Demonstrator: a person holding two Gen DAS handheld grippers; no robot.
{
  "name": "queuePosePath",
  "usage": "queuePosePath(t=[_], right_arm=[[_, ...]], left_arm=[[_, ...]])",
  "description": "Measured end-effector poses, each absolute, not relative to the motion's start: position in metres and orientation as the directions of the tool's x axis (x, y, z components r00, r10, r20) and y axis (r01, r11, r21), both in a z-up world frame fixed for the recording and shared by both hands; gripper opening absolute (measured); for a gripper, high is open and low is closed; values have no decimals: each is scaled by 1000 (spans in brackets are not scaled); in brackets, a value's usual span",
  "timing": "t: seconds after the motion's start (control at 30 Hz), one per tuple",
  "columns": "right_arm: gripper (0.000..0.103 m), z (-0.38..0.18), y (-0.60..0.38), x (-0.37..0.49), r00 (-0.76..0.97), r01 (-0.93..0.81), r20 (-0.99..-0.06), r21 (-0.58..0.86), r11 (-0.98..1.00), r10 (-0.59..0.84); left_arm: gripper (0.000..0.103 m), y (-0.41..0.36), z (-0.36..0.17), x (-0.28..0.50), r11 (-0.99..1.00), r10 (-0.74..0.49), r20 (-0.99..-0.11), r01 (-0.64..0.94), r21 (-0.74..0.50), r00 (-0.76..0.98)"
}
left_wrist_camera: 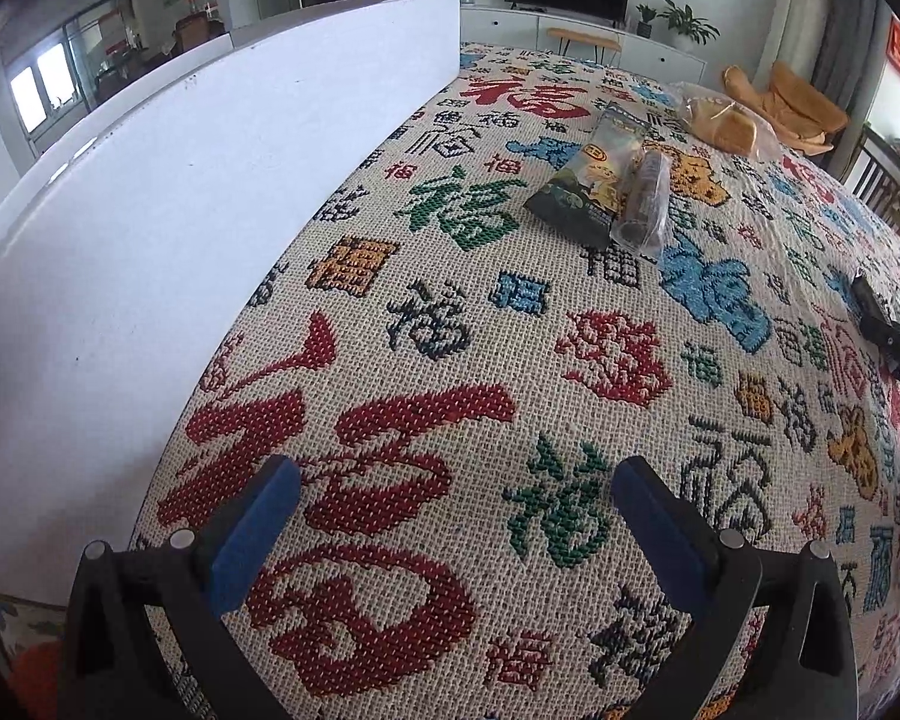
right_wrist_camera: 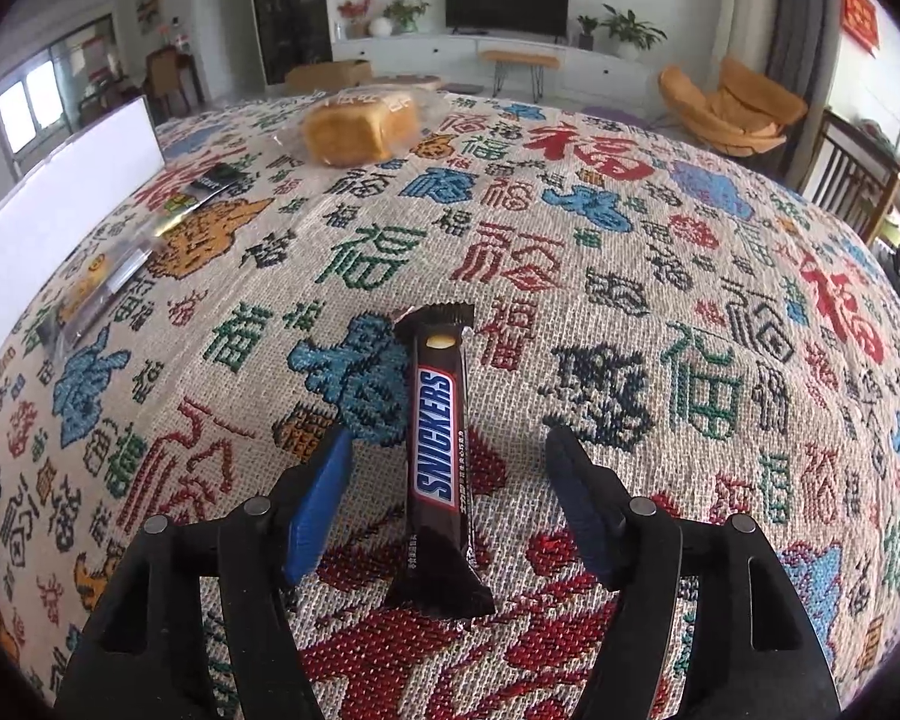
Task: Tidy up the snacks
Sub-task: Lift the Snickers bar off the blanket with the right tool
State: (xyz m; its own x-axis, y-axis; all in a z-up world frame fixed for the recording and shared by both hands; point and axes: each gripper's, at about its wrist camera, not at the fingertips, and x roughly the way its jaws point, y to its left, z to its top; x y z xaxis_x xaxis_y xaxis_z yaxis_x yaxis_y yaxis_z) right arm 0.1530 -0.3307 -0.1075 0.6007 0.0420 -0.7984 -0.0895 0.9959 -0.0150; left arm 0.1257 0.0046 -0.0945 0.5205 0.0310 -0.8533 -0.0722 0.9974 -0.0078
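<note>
Right gripper (right_wrist_camera: 450, 456) angled steeply down at the tablecloth (right_wrist_camera: 660, 312), jaws spread wide, blue pads clear of everything. Snickers bar (right_wrist_camera: 435, 438) lies flat on the cloth between the two fingers, lengthwise along the gripper's pointing line, label up, touching neither pad; gap on both sides, bigger on the right. Near crimped end of the wrapper sits back between the finger bases, far end past the fingertips. Not held.

Left gripper (left_wrist_camera: 453, 498) also tilted steeply down, jaws wide apart, nothing between them, only patterned cloth below. Fingertips hover over a big red character, contact with cloth can't tell. White box wall (left_wrist_camera: 180, 228) runs along the left side of that view, just beside the left finger. A black piece of the other gripper shows at the right edge of the left wrist view (left_wrist_camera: 885, 324).

Other snacks: dark green and yellow packet (left_wrist_camera: 588, 180) and a clear-wrapped roll of dark cookies (left_wrist_camera: 645, 198) lie touching side by side, well ahead of the left gripper, near the box's far end. Bagged bread loaf (left_wrist_camera: 723, 120) farther back toward the table's far edge, apart from those two. In the right wrist view the same loaf (right_wrist_camera: 360, 126) sits far ahead, packets off to the left, near the box (right_wrist_camera: 60, 210).

No hand or sleeve visible in either view.
</note>
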Motion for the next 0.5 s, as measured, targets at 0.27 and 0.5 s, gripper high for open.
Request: queuePosePath(t=[0.27, 0.5], right_arm=[[72, -107, -331, 153, 601, -86, -798, -22, 996, 35], [72, -107, -331, 153, 601, -86, -798, -25, 996, 31]], left_arm=[[103, 4, -95, 126, 997, 31, -853, -72, -7, 520], [103, 5, -94, 127, 997, 30, -854, -72, -8, 520]])
